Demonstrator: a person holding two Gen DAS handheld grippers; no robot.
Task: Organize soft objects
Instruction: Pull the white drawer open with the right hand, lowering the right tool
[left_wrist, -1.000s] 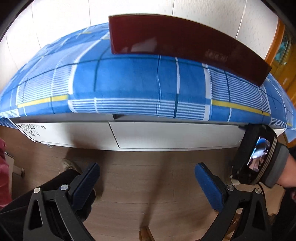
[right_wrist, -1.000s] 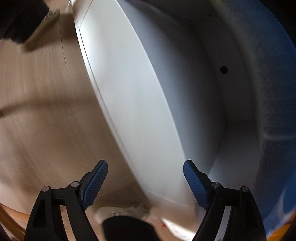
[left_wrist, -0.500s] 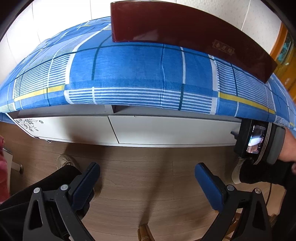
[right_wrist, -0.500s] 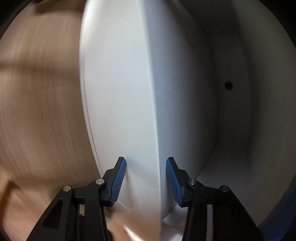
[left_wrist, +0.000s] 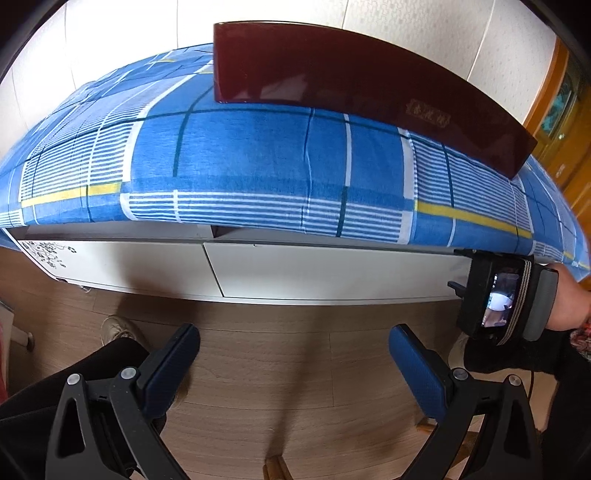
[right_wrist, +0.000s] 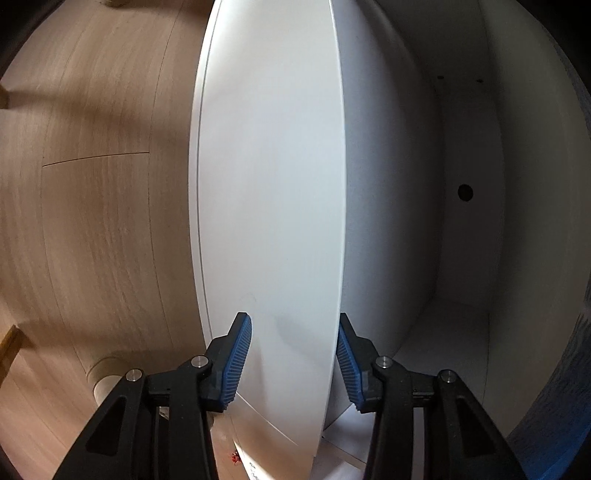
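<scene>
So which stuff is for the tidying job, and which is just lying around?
For the job: white drawer front, held in the right gripper, whose jaws have just been closing; maybe the soft blue checked bedsheet.
Just lying about: dark red board, shoe, wooden floor.

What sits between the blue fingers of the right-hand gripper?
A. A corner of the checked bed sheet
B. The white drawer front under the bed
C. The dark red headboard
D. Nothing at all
B: the right gripper straddles the white drawer front, one blue pad on each face.
</scene>
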